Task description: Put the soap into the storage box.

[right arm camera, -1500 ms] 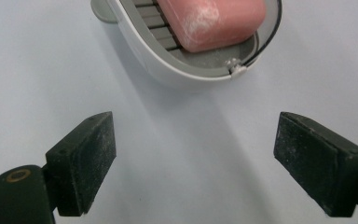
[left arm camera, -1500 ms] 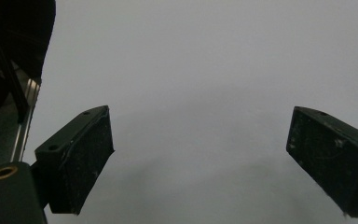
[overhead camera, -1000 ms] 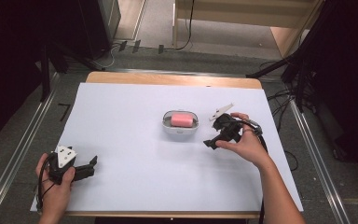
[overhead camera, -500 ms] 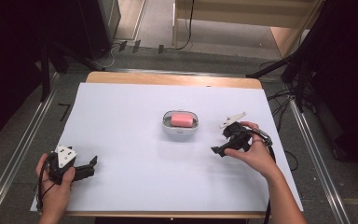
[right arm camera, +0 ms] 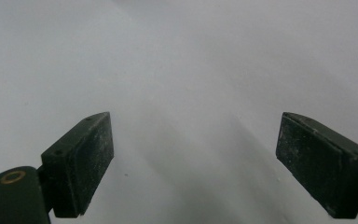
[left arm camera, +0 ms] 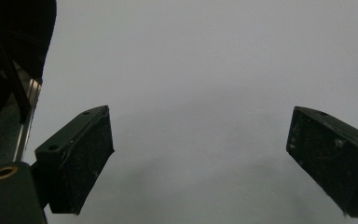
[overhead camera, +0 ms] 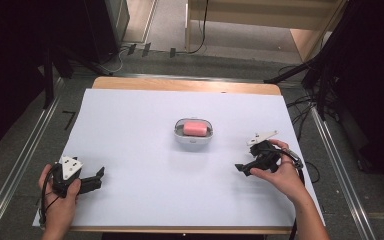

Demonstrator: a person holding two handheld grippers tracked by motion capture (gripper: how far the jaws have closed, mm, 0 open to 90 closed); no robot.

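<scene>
Pink soap bar [overhead camera: 195,128] sits in the white dish [overhead camera: 180,137] mid-table, so w/ my right gripper [overhead camera: 243,168] nearby, jaws wide apart & empty, I'd approach low, straddle the bar squarely, close gently; left gripper [overhead camera: 99,175] also spread, parked at the near-left corner.

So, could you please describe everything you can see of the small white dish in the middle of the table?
The white dish is a small, shallow, rounded-rectangular container, like a soap dish, plastic by its look, with a pale raised rim. It sits flat and upright near the middle of the white table cover. A pink block, perhaps soap, lies inside it. Neither gripper touches it: the right gripper is nearer, the left gripper far off.
</scene>
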